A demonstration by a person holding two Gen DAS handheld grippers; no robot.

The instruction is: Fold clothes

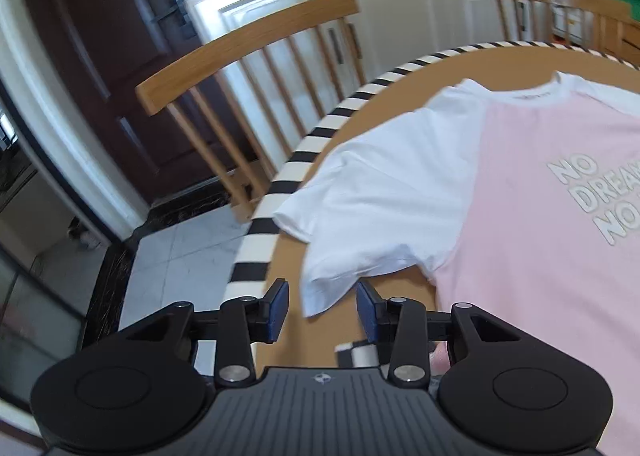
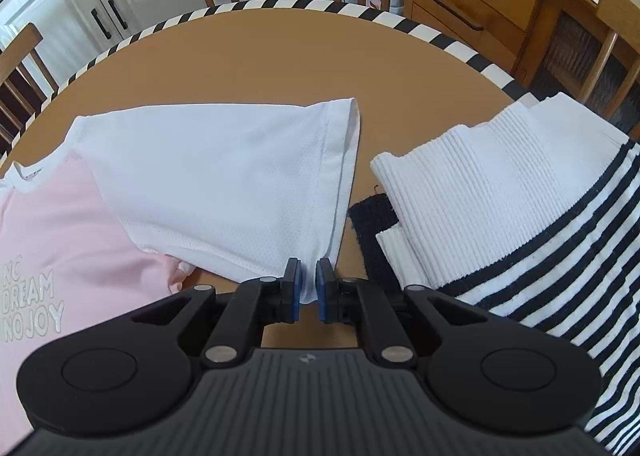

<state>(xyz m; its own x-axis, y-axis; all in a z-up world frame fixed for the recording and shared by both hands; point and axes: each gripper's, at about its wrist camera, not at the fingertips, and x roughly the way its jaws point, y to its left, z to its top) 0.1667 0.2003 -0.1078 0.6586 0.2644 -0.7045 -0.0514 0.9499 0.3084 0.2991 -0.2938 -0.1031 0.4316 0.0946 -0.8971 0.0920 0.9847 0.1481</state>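
- Left gripper [image 1: 322, 310]: angled down over the table's near-left edge; blue pads apart, nothing pinched; corner of the left sleeve [image 1: 372, 216] lies between and beyond the tips, untouched.
- T-shirt [image 1: 540, 216]: pink body, white sleeves, printed front up, spread flat on the round brown table [image 2: 280, 56] with striped rim.
- Right gripper [image 2: 307, 286]: pitched steeply down; pads nearly together, clenched on the lower hem corner of the right sleeve [image 2: 224, 184].
- Folded stack [image 2: 500, 216]: white ribbed and navy-striped garments, just right of that sleeve.
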